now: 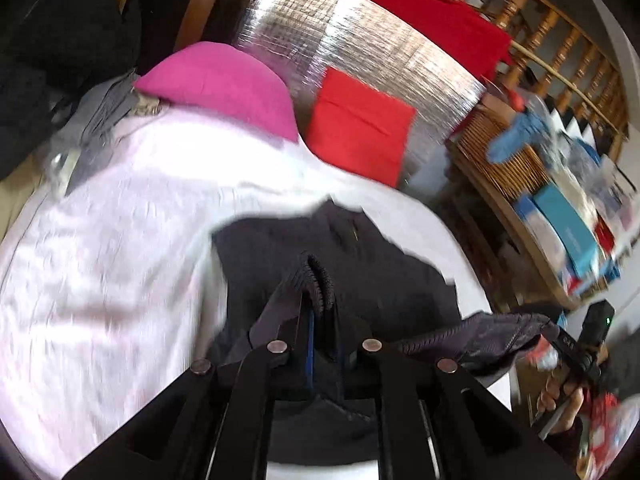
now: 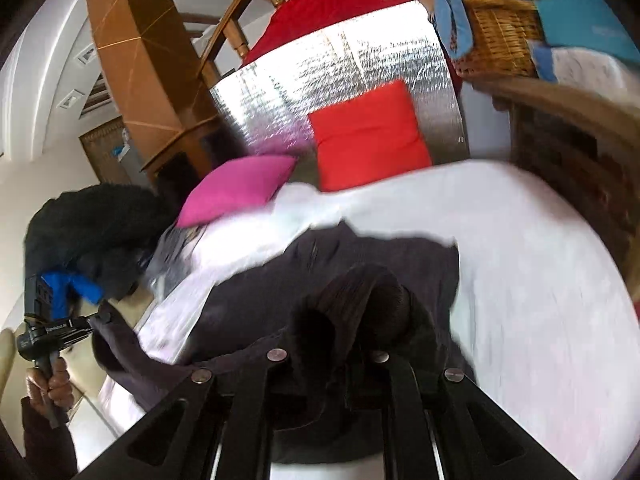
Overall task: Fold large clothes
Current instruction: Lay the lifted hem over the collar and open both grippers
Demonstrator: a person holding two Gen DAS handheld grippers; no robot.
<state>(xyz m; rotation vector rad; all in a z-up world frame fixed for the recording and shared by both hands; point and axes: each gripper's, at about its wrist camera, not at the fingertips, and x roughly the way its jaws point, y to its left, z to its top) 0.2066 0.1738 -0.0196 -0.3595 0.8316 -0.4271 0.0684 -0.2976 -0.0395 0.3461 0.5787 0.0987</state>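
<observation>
we see left gripper (image 1: 316,300) clamped on a ribbed edge of the dark garment (image 1: 360,256) | garment hangs between both grippers over the white bed (image 2: 520,260) | right gripper (image 2: 352,320) clamped on bunched dark cloth | pink cushion (image 2: 240,188), red cushion (image 2: 368,136) behind

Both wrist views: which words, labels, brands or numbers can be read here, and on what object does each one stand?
No text can be read with certainty.
White lettering on the handheld black device: too small and blurred.
Faint print on the teal box beside the wicker basket: blurred.
Markings on the other handheld device: illegible.
</observation>
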